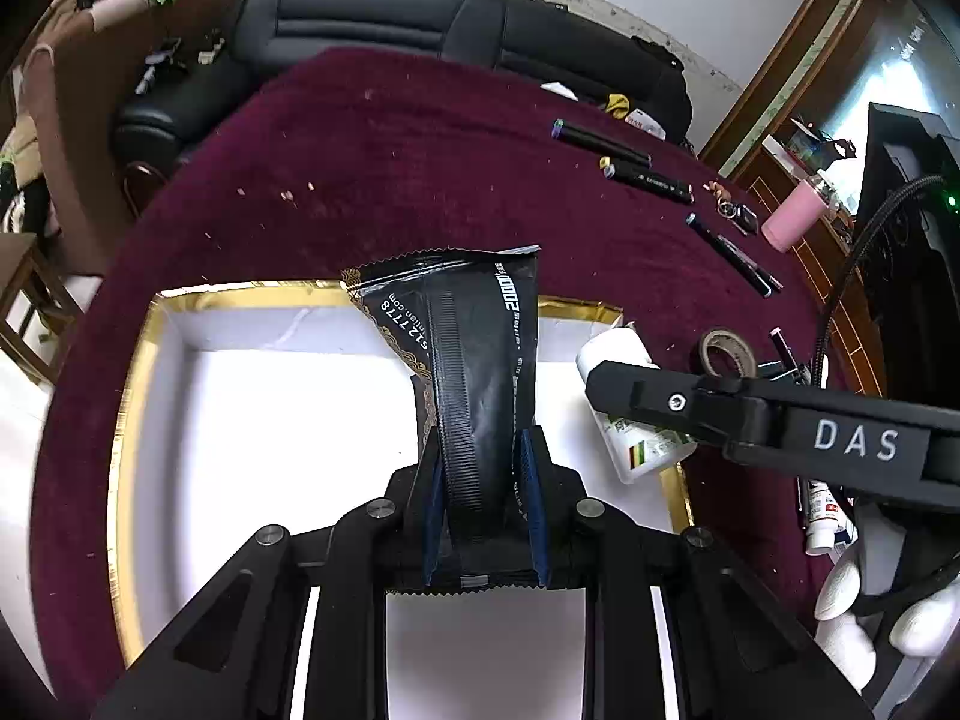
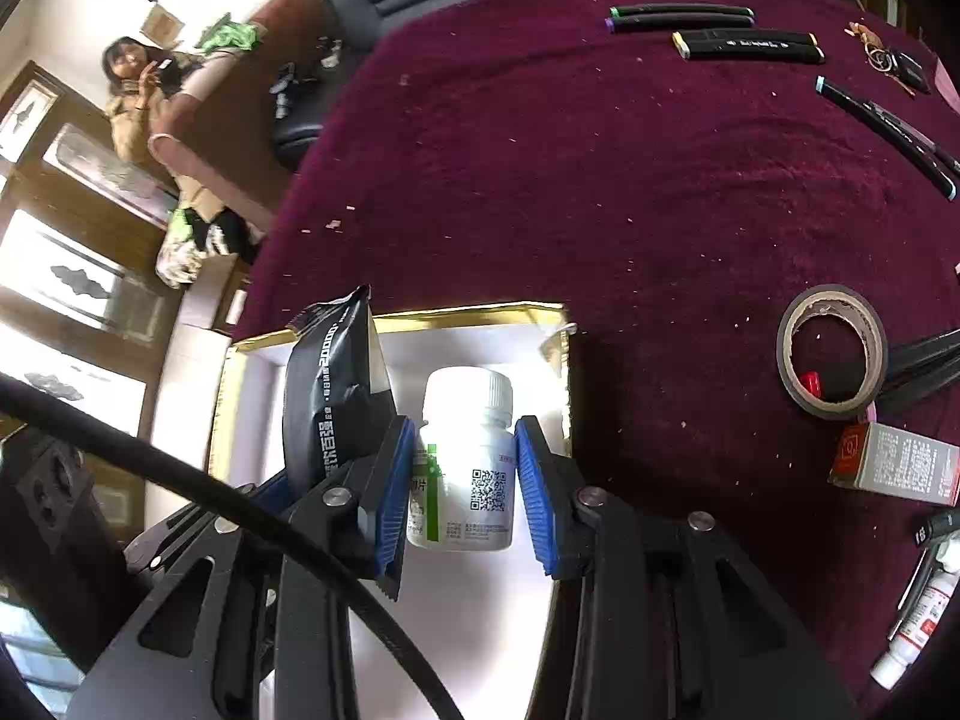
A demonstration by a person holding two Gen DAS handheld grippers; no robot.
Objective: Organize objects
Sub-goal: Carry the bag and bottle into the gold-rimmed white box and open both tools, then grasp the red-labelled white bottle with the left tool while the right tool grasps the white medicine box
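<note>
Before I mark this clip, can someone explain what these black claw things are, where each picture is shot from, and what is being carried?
There is no robot here: a person holds a hand-held claw in each hand, and a wide-angle camera on each looks out along its two fingers. One picture is from the left claw, the other from the right claw.

The left claw is shut on a black foil packet. The right claw's blue pads sit against a white pill bottle; the grip looks closed on it. Both hang over a white box with a gold rim on a dark red tablecloth.

Left on the cloth are black markers, a roll of tape, a small carton and keys. A gloved hand shows at the lower right of the left picture.
</note>
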